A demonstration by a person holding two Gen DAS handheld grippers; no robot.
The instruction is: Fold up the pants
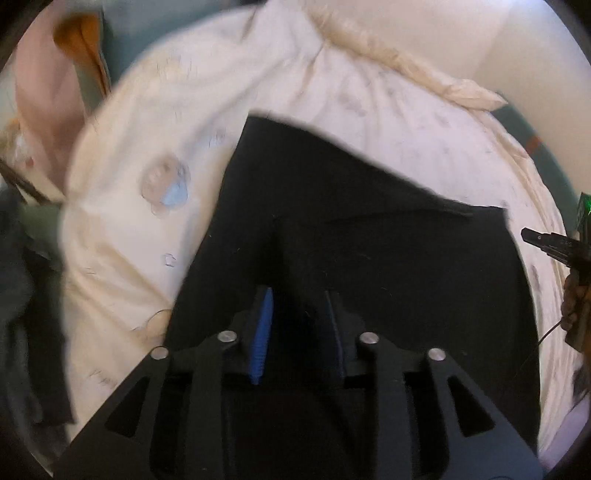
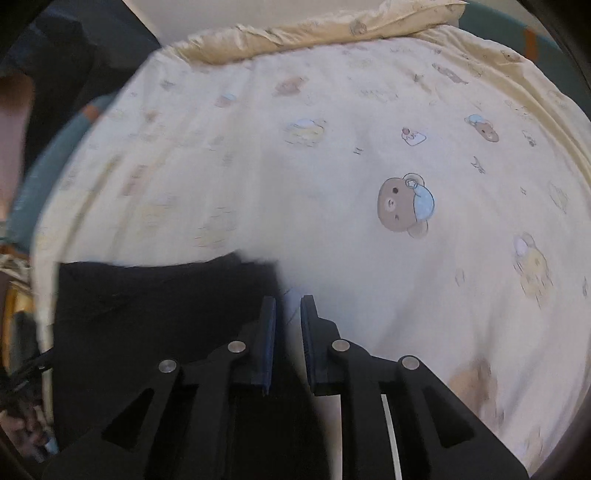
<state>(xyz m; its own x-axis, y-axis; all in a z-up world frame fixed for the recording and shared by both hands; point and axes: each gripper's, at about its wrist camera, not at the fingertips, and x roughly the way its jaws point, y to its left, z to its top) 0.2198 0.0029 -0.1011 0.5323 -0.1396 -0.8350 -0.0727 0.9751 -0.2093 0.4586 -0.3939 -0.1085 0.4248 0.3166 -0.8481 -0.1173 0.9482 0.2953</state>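
Black pants [image 1: 369, 221] lie flat on a cream bedsheet [image 1: 184, 129] printed with bears. In the left wrist view my left gripper [image 1: 297, 291] hovers over the dark cloth, its blue pads [image 1: 263, 325] apart and nothing pinched between them. At that view's right edge the right gripper [image 1: 554, 243] shows beside the pants, held by a hand [image 1: 572, 299]. In the right wrist view the pants [image 2: 147, 302] fill the lower left. My right gripper [image 2: 288, 299] sits just off their right edge. Its jaws stand slightly apart, with bare sheet [image 2: 332, 184] showing in the gap.
A crumpled cream quilt edge [image 1: 388, 55] [image 2: 295, 29] runs along the far side of the bed. Pink and orange cloth [image 1: 48, 92] and dark clothing [image 1: 22, 295] lie off the left side. A teal bed edge [image 2: 55, 147] borders the sheet.
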